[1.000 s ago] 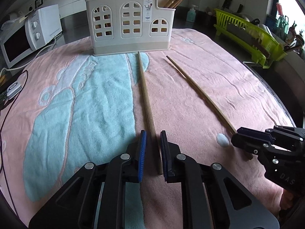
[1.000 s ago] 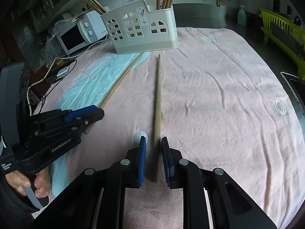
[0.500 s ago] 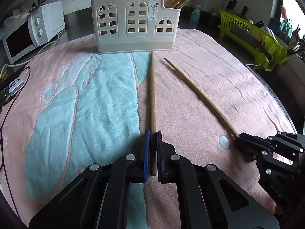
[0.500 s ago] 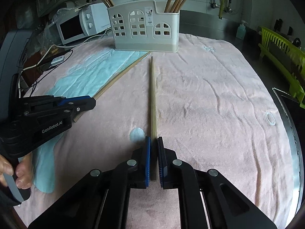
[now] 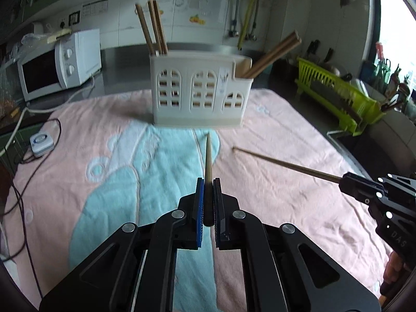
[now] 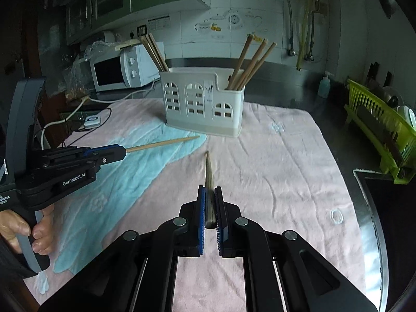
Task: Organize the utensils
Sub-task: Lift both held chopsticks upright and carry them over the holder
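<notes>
Left wrist view: nearest the lens, the left gripper (image 5: pixel 208 180) has its jaws pressed onto the thick butt end of a wooden chopstick (image 5: pixel 208 156), which juts forward clear of the pink and blue towel (image 5: pixel 117 171), tip aimed at the holder. To the right, the right gripper (image 5: pixel 344 182) pinches a second chopstick (image 5: pixel 283 162) the same way; in the right wrist view that gripper (image 6: pixel 210 191) shows the stick (image 6: pixel 208 171) clamped between blue pads. Both sticks look light, thin and stiff, smooth enough to swivel or slip in a hold so near one end; a grip a little further along the shaft would likely steady the long free tip. Farther off stands the cream chopstick holder (image 5: pixel 200 93) with arched cutouts, upright on the towel, more chopsticks already leaning in its left and right compartments. Beyond, a white microwave (image 5: pixel 57 65) at far left and a green dish rack (image 5: pixel 338 93) at far right
</notes>
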Action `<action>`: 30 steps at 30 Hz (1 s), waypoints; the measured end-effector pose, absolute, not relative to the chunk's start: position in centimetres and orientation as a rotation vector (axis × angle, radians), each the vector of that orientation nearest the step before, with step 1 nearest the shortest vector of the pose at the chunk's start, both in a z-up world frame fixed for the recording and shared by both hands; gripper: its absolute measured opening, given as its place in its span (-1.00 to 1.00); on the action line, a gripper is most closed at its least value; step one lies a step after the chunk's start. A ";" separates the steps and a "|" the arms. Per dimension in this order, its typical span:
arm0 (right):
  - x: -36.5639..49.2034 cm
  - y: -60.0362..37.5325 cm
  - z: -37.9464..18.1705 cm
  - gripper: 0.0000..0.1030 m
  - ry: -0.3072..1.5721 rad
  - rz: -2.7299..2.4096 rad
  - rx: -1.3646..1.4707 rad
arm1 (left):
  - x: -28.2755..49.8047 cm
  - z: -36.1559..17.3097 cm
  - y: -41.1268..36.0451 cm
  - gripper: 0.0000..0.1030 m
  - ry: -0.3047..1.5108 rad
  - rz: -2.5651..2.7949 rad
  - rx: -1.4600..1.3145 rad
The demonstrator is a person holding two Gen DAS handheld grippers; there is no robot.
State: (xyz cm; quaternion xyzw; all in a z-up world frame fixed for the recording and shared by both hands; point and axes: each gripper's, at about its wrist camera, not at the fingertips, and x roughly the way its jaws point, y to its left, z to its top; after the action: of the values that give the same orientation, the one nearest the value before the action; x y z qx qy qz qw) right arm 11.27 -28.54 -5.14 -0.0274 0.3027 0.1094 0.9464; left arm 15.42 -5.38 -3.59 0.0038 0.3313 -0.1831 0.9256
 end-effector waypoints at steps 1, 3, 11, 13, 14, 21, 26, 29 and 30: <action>11.5 -28.4 -4.6 -0.87 0.606 0.227 -0.058 | 15.5 -3.1 -5.3 -0.90 0.666 -0.379 0.006; 12.1 -28.2 -3.7 -0.87 0.589 0.238 -0.053 | 15.6 -2.3 -5.1 -0.90 0.649 -0.389 -0.003; 15.1 -27.6 -0.7 -0.87 0.567 0.290 -0.033 | 16.9 0.1 -4.3 -0.90 0.591 -0.404 -0.043; 16.0 -27.8 0.1 -0.87 0.567 0.301 -0.028 | 17.4 1.1 -4.2 -0.90 0.580 -0.401 -0.042; 16.4 -27.9 0.8 -0.87 0.567 0.306 -0.024 | 17.7 1.7 -4.1 -0.90 0.571 -0.402 -0.040; 18.4 -29.0 5.1 -0.87 0.569 0.335 -0.036 | 19.4 5.2 -4.4 -0.90 0.543 -0.399 -0.011; 19.1 -29.4 8.5 -0.87 0.556 0.345 -0.061 | 20.5 7.7 -4.4 -0.90 0.512 -0.396 -0.005; 19.2 -29.9 10.3 -0.87 0.543 0.352 -0.066 | 20.8 9.4 -4.4 -0.90 0.479 -0.393 -0.005; 19.2 -30.0 10.9 -0.87 0.537 0.352 -0.072 | 20.9 10.0 -4.3 -0.90 0.467 -0.393 -0.008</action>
State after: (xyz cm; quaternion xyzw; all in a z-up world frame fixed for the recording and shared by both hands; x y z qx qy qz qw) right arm 19.19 -29.98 10.85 -0.0354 0.2638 0.1728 0.9483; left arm 20.90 -4.31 10.04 -0.0040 0.2298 -0.1934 0.9538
